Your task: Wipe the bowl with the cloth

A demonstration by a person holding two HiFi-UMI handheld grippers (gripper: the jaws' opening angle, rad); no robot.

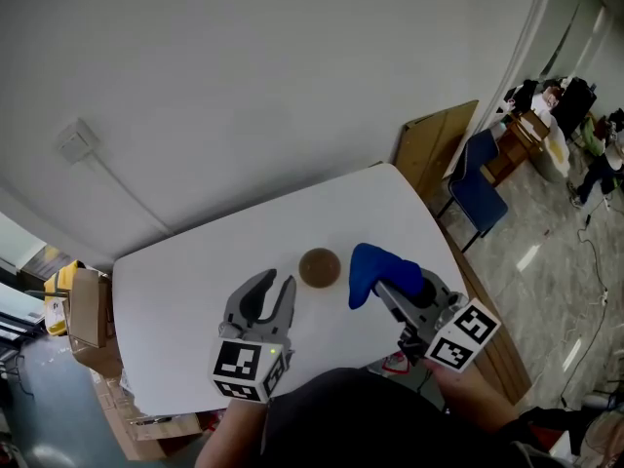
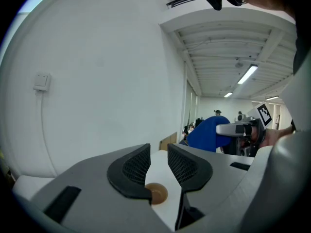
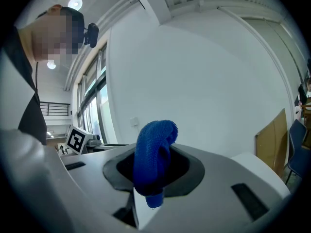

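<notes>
Head view: brown bowl (image 1: pixel 319 267) on table (image 1: pixel 190 286), L tool (image 1: pixel 278 284) apart, R tool (image 1: pixel 383 285) clamped on blue cloth (image 1: pixel 373 263).

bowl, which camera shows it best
The head view: the whole brown bowl sits unobstructed on the white table. The left gripper view shows only part of it, behind a jaw. The right gripper view shows the cloth, no bowl.

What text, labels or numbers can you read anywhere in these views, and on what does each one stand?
No readable text in any view.
Left marker cube and right marker cube: black-and-white square patterns only, no letters or digits.
Red-and-white patch just below the right marker cube: possibly a label, too small to read.
Cardboard boxes beside the table: any print too blurred to read.
</notes>
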